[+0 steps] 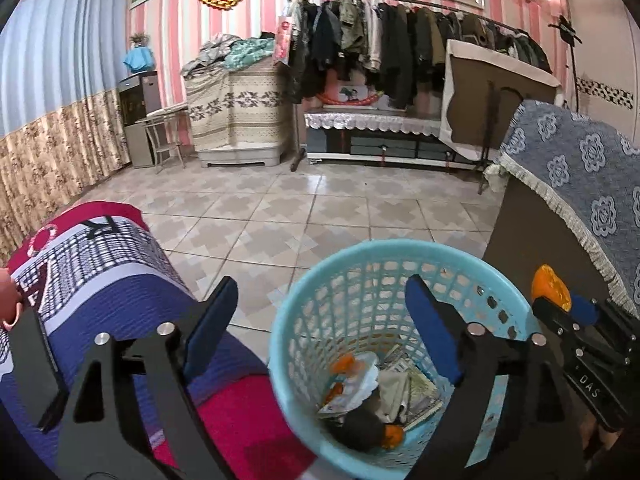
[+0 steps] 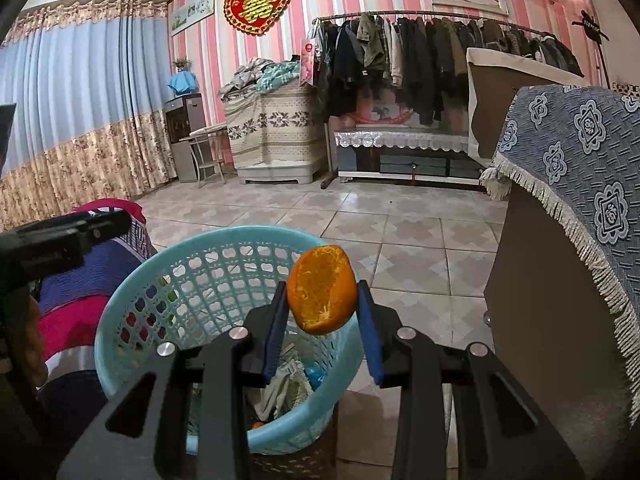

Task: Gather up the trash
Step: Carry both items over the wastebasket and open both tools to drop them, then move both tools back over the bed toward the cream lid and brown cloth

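A light blue plastic mesh basket stands on the tiled floor and holds paper scraps and orange peel pieces. My left gripper is open and empty, its fingers astride the basket's near rim. My right gripper is shut on a piece of orange peel, held above the basket's right rim. In the left wrist view the right gripper shows at the right with the peel in it.
A bed with a red, blue and white cover lies to the left of the basket. A cabinet draped in a blue patterned cloth stands on the right. A clothes rack and covered furniture line the far wall.
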A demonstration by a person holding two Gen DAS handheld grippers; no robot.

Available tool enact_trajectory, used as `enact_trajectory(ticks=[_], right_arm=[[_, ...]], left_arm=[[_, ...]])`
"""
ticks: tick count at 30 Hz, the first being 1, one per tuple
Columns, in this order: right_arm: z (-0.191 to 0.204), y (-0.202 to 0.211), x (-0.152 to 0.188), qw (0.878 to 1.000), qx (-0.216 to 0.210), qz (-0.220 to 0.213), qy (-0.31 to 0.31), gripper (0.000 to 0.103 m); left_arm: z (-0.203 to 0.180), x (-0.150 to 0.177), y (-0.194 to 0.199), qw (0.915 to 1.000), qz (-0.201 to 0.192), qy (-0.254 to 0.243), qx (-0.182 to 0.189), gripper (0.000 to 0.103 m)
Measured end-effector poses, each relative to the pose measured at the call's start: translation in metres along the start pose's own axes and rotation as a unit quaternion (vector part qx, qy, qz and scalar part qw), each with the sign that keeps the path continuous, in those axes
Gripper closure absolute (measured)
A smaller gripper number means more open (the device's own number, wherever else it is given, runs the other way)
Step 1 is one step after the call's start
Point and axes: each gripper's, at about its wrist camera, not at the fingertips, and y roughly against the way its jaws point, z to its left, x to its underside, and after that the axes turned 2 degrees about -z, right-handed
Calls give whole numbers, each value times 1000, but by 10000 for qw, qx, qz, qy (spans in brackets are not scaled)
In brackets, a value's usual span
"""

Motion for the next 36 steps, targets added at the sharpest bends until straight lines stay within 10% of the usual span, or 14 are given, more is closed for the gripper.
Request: enact_trajectory(ticks=[19, 29, 36], right_arm=[[43, -33, -5, 9998, -189, 56, 87, 65], [64, -14, -20, 9993, -39, -194, 332, 13], [91, 5, -35, 9986, -70, -338, 394, 5]], left_arm=[[84, 12, 37, 9964, -128, 586, -594, 9], [137, 16, 70, 9912, -237, 934, -910, 9], [179, 24, 107, 9849, -292, 1099, -1309, 9]])
